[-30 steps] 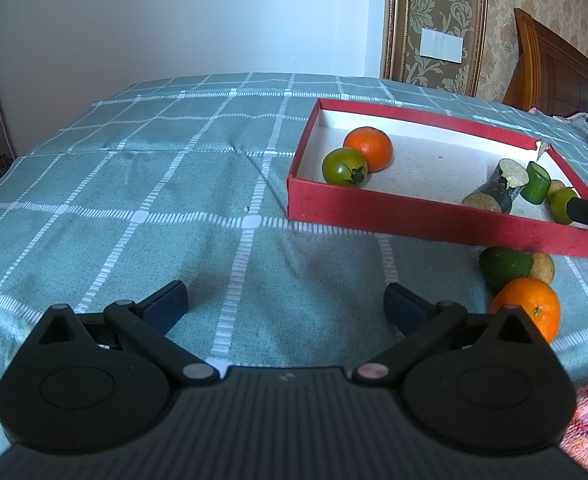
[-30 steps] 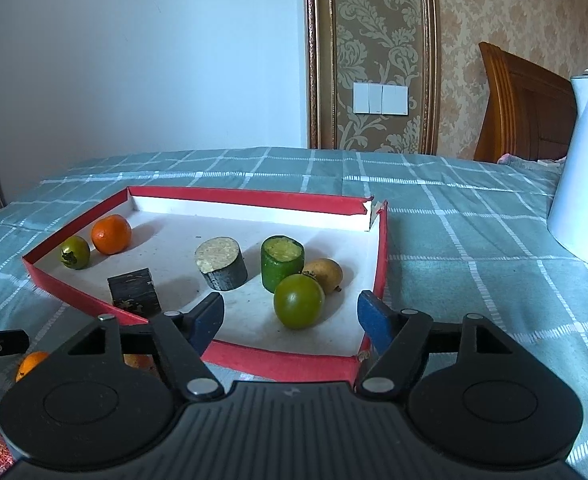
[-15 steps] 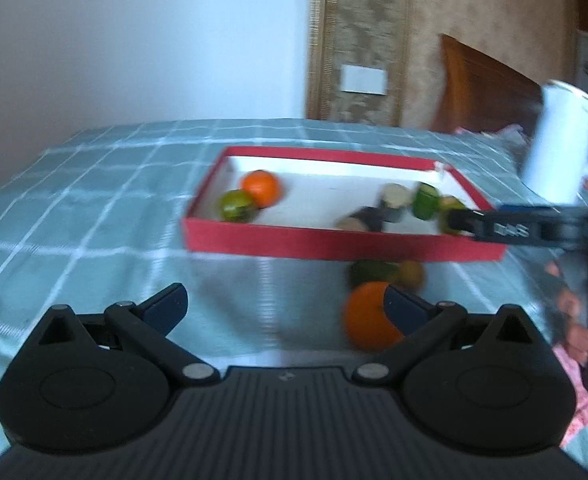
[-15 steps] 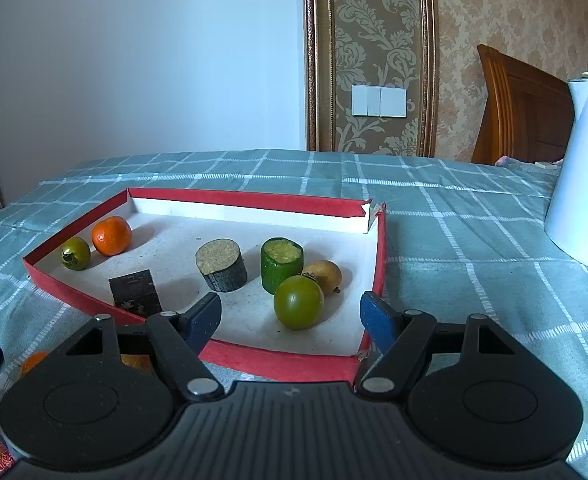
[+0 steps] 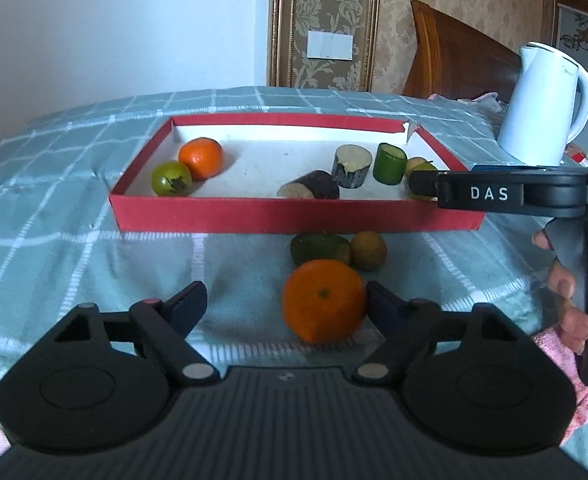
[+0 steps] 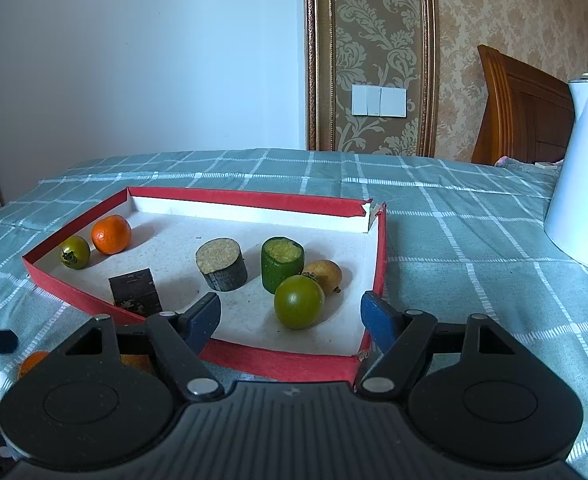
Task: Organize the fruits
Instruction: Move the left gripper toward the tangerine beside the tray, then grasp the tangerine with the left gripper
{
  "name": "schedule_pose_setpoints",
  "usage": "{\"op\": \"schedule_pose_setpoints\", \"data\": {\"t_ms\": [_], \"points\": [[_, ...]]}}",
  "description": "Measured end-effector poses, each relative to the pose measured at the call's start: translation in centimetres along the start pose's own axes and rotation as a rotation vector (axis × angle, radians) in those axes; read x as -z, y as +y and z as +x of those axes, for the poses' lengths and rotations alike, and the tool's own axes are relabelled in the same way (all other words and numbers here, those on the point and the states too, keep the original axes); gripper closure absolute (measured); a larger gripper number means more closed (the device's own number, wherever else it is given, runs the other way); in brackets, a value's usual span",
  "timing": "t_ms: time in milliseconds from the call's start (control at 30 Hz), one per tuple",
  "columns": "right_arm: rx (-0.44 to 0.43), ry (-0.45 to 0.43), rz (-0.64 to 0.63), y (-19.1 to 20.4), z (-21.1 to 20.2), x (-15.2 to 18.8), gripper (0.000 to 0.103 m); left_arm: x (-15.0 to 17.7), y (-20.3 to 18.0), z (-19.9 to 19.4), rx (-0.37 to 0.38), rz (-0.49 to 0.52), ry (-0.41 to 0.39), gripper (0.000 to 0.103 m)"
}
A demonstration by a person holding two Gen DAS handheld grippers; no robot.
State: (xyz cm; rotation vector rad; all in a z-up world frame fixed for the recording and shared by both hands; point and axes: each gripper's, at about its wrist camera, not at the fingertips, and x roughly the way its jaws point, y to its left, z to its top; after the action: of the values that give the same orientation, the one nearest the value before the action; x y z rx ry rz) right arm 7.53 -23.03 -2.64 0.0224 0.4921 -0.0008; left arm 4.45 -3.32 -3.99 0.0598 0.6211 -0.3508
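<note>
Left gripper (image 5: 284, 306) gapes around the loose orange (image 5: 323, 300) on the cloth.

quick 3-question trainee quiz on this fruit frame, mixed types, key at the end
1. True or false: the left hand-held gripper is shut on the big orange.
2. Multiple choice: how many pieces lie on the cloth in front of the red box in the left wrist view? A) one B) three C) five
3. Fill in: the white kettle stands to the ___ of the box.

Key: 1 false, open, with the orange just inside its right finger. 2 B. 3 right.
</note>
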Motion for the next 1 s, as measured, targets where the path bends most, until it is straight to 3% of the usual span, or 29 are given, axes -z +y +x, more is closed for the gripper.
{"op": "schedule_pose_setpoints", "data": {"t_ms": [300, 700, 1000], "points": [[0.001, 0.001, -0.003, 0.1, 0.0, 0.0, 0.025, 0.4, -1.1, -0.1, 0.084, 0.050, -0.016, 0.062], [0.003, 0.001, -0.008, 0.1, 0.1, 0.1, 0.025, -0.4, -0.9, -1.2, 0.034, 0.067, -0.039, 0.063], [0.006, 0.000, -0.016, 0.0, 0.0, 0.3, 0.025, -4.2, 1.8, -1.6, -0.004, 0.018, -0.098, 0.063]]}}
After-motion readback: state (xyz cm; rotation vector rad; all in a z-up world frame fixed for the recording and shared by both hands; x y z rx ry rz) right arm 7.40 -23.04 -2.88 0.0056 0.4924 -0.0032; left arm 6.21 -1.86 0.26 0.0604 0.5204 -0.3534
